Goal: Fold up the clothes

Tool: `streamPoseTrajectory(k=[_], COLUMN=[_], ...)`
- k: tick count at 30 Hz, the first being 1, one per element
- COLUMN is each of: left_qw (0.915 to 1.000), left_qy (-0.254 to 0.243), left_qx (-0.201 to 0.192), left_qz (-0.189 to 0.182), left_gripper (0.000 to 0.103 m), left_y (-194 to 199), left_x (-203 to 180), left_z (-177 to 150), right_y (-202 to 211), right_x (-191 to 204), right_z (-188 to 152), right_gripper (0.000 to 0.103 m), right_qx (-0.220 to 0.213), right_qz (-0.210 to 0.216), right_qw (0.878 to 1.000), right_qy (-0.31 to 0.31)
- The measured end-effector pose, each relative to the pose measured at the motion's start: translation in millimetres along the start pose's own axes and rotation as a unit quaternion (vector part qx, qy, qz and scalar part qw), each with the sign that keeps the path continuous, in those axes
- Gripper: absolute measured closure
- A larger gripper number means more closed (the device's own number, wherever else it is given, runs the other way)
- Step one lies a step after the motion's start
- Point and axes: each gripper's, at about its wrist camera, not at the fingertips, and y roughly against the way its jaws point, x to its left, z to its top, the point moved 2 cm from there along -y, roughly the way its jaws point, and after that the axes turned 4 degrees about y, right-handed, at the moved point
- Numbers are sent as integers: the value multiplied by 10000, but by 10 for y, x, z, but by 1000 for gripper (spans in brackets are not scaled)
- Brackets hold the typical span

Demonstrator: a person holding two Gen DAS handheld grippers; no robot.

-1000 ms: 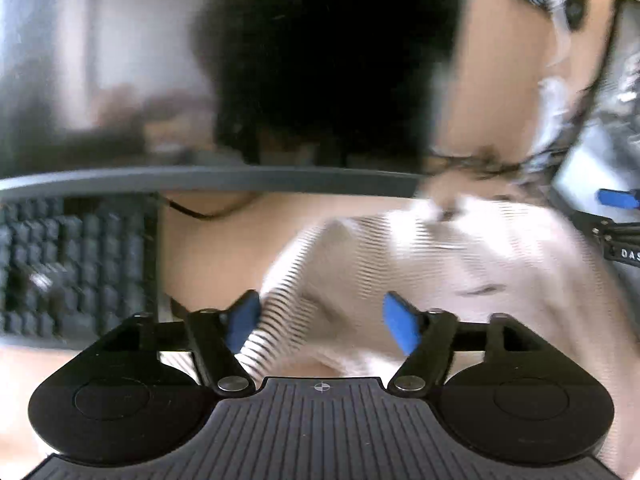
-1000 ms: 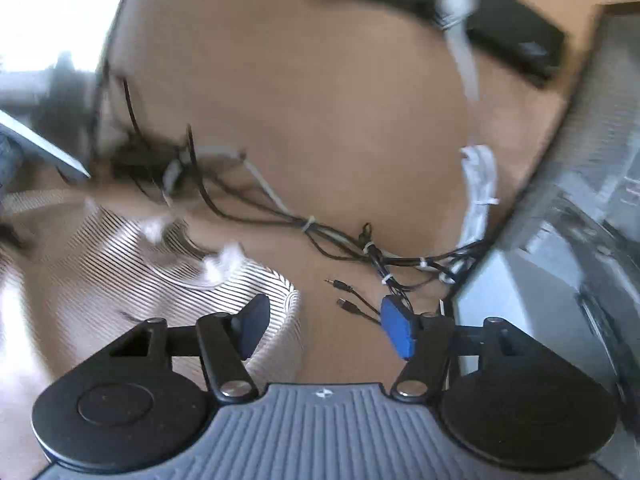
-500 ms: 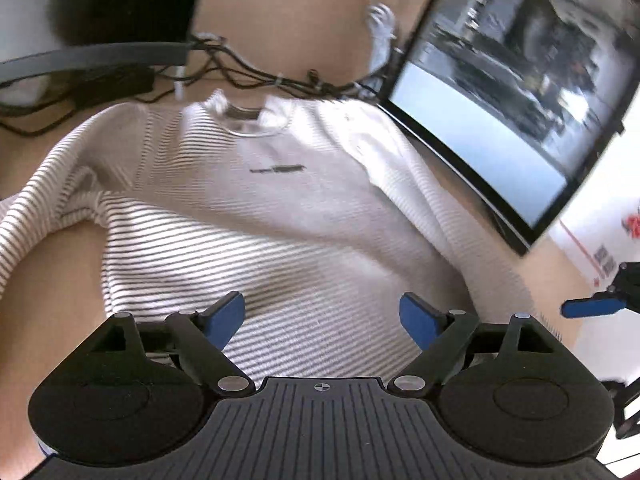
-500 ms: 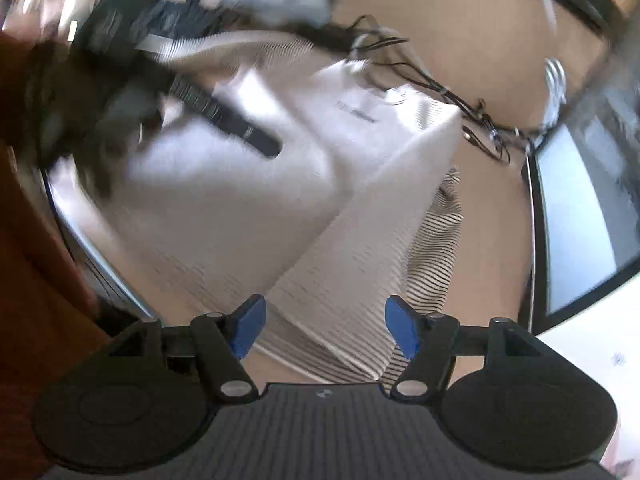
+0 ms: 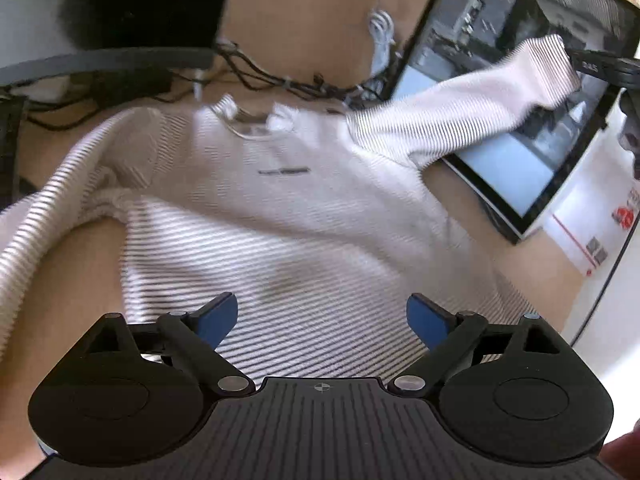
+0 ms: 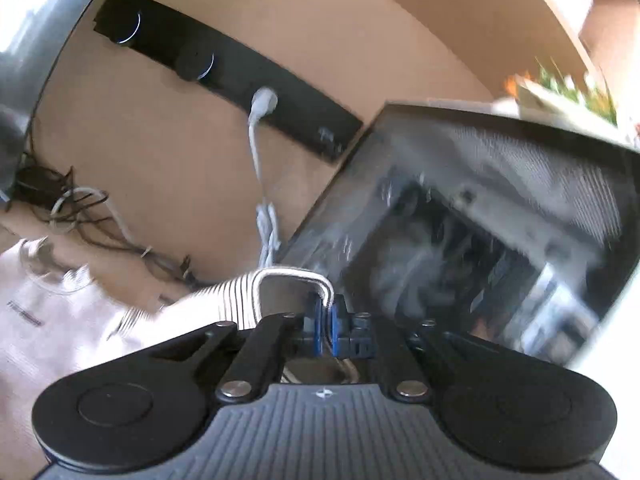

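Striped shirt [image 5: 288, 216] on tan desk [image 5: 88, 276]; right tool [image 6: 325, 322] pinches its sleeve [image 5: 460, 120], left tool [image 5: 322, 320] opening, empty.

Motion blur smears the shirt [image 5: 304, 216] across the left wrist view, and the small dark mark on its chest cannot be read. Its left sleeve [image 5: 48, 216] runs out of the picture's left edge, while the hem disappears behind the left gripper [image 5: 322, 320]. The monitor [image 5: 516, 136] is cut off at the upper right, its screen partly covered by the lifted right sleeve [image 5: 460, 124]. In the right wrist view the screen's picture [image 6: 480, 240] is too blurred to make out, the shirt's body [image 6: 52, 320] is a pale smear cropped at the left edge, and the green and orange thing [image 6: 560, 84] at upper right cannot be told.
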Motion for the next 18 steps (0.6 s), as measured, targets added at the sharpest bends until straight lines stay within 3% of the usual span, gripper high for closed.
streamPoseTrajectory(k=[4, 8, 13, 16, 18], left_qw=[9989, 9931, 9800, 9676, 9587], left_qy=[48, -1, -174, -566, -867], left_qx=[-291, -453, -329, -169, -35], left_qz=[368, 1079, 1952, 2455, 2708], left_gripper=[6, 4, 4, 4, 4], left_y=[263, 530, 824, 943, 968], left_x=[105, 316, 630, 732, 775], left_z=[102, 132, 10, -85, -150], right_y=[-277, -599, -744, -800, -738], right_x=[211, 474, 822, 993, 1068], right_z=[-2, -186, -407, -513, -549], right_gripper=[99, 99, 99, 98, 92], right_qx=[168, 516, 845, 1062, 1068], right_qz=[148, 591, 1148, 1422, 1597], right_qw=[9997, 9969, 9898, 9841, 9813], right_qy=[125, 59, 26, -59, -154])
